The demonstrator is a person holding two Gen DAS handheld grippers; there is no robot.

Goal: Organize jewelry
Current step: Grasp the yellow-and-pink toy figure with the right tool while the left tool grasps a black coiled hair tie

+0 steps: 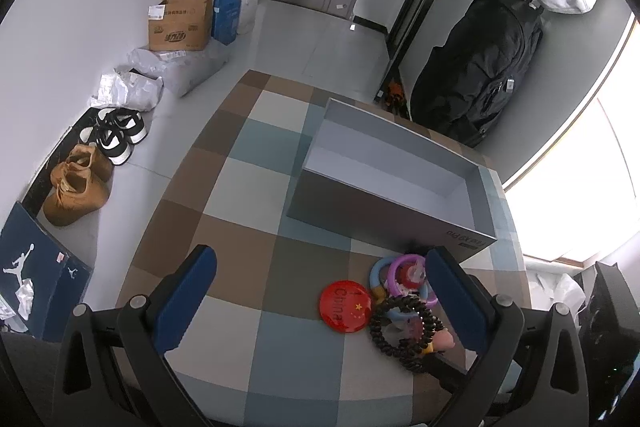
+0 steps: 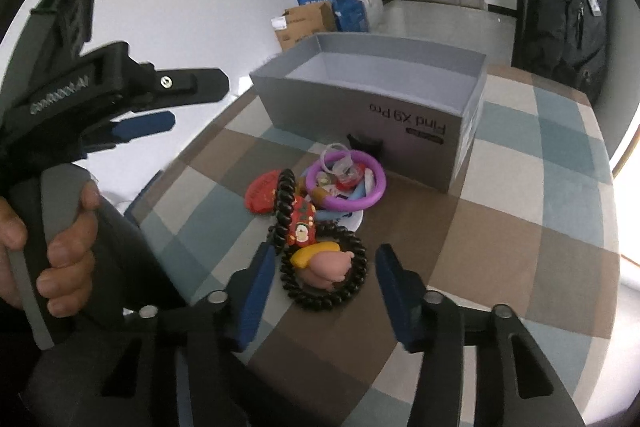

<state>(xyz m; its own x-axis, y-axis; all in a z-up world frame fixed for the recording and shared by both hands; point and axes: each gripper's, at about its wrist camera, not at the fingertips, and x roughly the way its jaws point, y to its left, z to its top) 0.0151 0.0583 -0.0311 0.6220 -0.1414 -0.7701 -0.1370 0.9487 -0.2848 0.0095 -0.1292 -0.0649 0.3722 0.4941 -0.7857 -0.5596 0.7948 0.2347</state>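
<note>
A pile of jewelry lies on the checkered tablecloth (image 1: 240, 219) in front of an open grey box (image 1: 384, 203): a black coiled bracelet (image 2: 324, 291) with a pink and yellow charm (image 2: 326, 265), a purple ring (image 2: 374, 193), a red round badge (image 1: 345, 305) and a blue ring (image 1: 378, 275). My right gripper (image 2: 326, 263) is open, its fingers on either side of the black bracelet. My left gripper (image 1: 320, 267) is open and empty above the table, the pile by its right finger. The left gripper also shows in the right wrist view (image 2: 160, 103).
The grey box (image 2: 372, 107) is empty inside and stands just behind the pile. Shoes (image 1: 80, 183), cardboard boxes (image 1: 180, 23) and bags lie on the floor at the left. A black backpack (image 1: 480, 67) stands at the far right.
</note>
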